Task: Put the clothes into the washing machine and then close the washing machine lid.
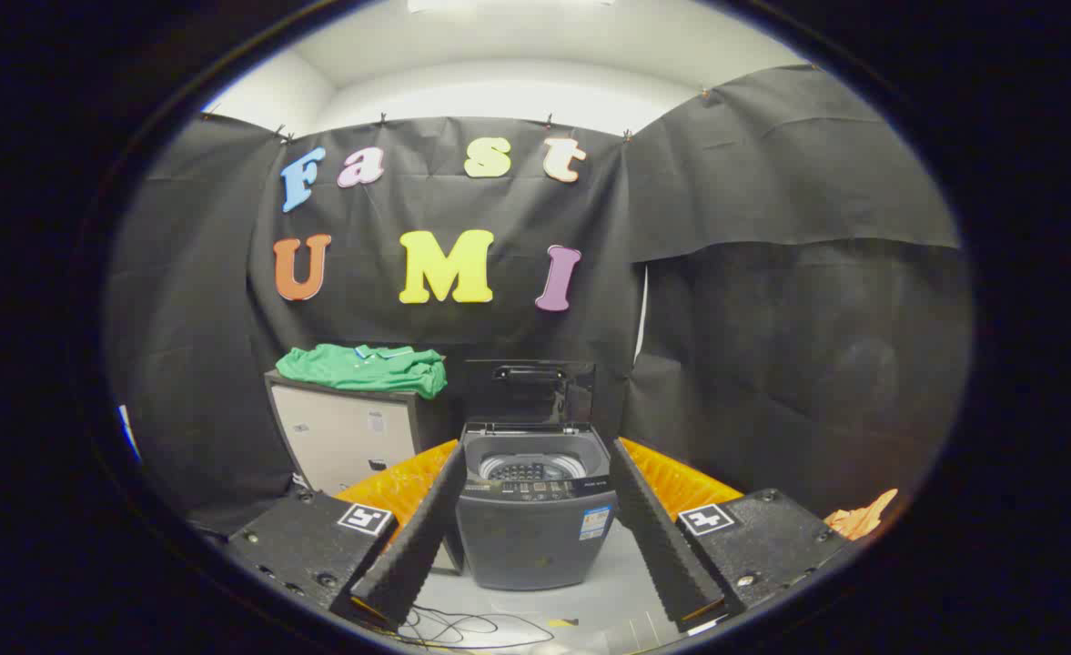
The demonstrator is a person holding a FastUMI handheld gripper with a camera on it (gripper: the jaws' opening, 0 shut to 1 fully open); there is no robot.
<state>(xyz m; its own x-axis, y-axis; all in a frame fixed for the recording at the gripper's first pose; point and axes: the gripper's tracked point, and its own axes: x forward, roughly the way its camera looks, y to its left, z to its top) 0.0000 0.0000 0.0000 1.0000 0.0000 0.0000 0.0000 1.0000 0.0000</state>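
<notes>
Foam-padded fingers [426,528] of the hand-held gripper [535,518] sit spread wide apart with nothing between them, framing the washing machine [535,518] straight ahead. Its lid [529,389] stands upright, drum open. The clothes [367,368], a green shirt, lie bunched on top of a cabinet [344,437] just left of the washer, beyond the fingers. Likely trouble: a shallow pinch on loose fabric could let it slip, or a trailing sleeve could snag on the rim and block the lid.
</notes>
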